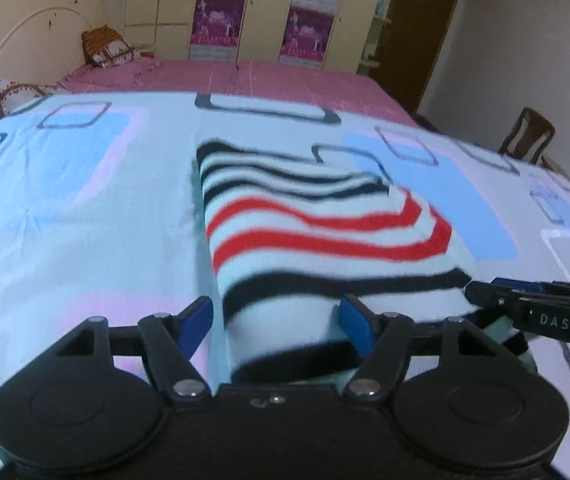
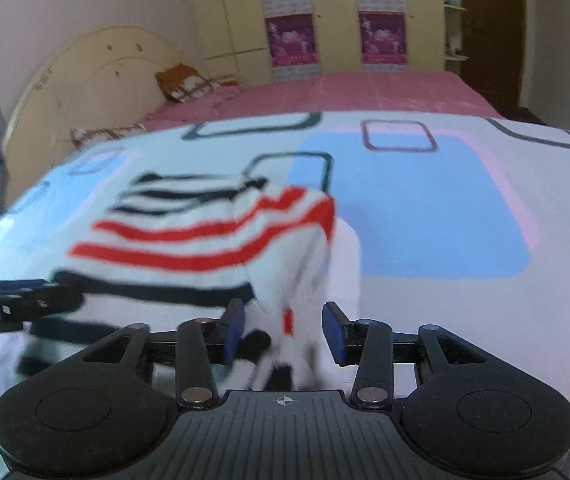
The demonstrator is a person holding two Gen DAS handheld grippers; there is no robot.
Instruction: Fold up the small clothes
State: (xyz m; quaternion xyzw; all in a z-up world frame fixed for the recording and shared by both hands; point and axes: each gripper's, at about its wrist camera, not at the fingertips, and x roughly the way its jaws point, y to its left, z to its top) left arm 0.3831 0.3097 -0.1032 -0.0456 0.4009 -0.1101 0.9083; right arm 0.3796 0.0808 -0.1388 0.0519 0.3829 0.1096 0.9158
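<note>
Lying on the patterned sheet [image 1: 85, 220] that covers the near part of the bed, one striped knit garment [image 1: 317, 224] runs lengthwise from the near edge away toward the far side, where a pink cover [image 1: 305, 80] takes over. It is soft ribbed knit, white with black bands at both ends and two red bands across the middle, folded into a rough rectangle whose right edge is doubled over in a rounded fold. The sheet is smooth cotton, pale with blue and pink blocks and dark outlined rectangles.

Two tools work it. The left hand-held gripper [image 1: 277, 324] stands fairly wide, its blue pads either side of the garment's near end; the right pad seems to touch the cloth, the left stands clear, so no grip shows. The right hand-held gripper [image 2: 283, 336] is narrower, with a bunched fold of the garment's right side hanging between its pads; whether they pinch it I cannot tell through the blur.

A wooden chair [image 1: 527, 136] stands past the bed's right edge.
</note>
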